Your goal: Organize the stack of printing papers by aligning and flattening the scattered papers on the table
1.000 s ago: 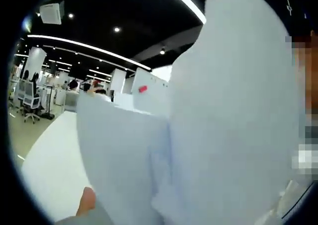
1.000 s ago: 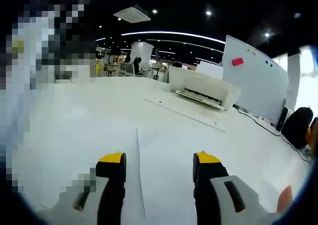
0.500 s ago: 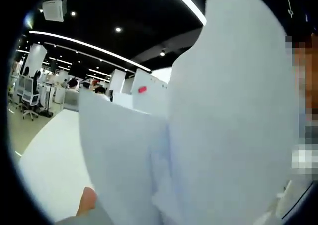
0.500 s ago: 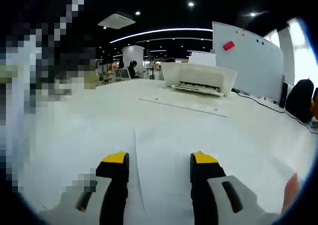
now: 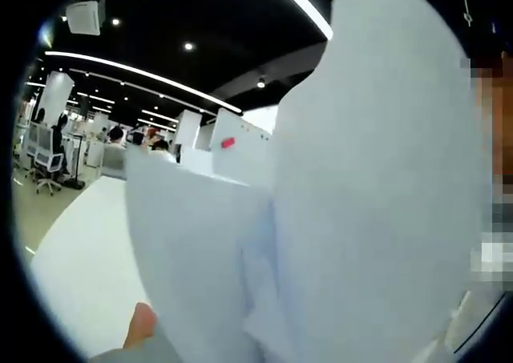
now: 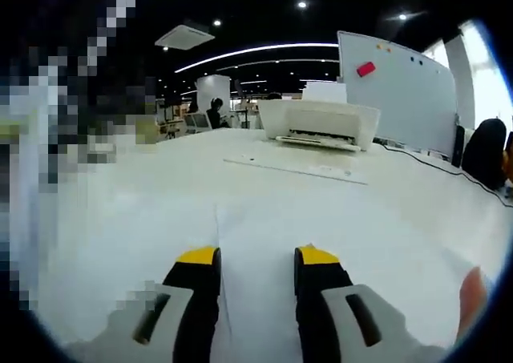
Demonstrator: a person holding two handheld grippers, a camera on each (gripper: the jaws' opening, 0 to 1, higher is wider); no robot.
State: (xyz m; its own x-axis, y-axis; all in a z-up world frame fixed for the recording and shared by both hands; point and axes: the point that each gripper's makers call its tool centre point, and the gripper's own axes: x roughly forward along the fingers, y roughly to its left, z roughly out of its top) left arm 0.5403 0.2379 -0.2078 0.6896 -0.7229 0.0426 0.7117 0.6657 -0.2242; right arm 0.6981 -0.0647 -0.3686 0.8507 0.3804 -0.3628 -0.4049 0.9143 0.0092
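A bundle of white printing papers (image 5: 361, 203) stands upright right in front of the left gripper view, lifted off the white table (image 5: 80, 259). It rises from where my left jaws are and hides them. A fingertip (image 5: 141, 324) shows at its lower left. My right gripper (image 6: 256, 256), with yellow-tipped black jaws, hovers low over the table (image 6: 120, 211), open with a narrow gap and nothing between the tips. A single white sheet (image 6: 337, 219) lies flat under it, and its left edge runs up between the jaws.
A white printer (image 6: 321, 121) sits at the far side of the table, with a long flat sheet (image 6: 296, 167) in front of it. A whiteboard (image 6: 397, 90) stands behind, and a black chair (image 6: 484, 151) is at the right edge. Office desks and chairs (image 5: 44, 159) fill the background.
The right jaws have drawn closer together, and that view has dropped lower and turned toward the printer. The held papers in the left view have barely shifted.
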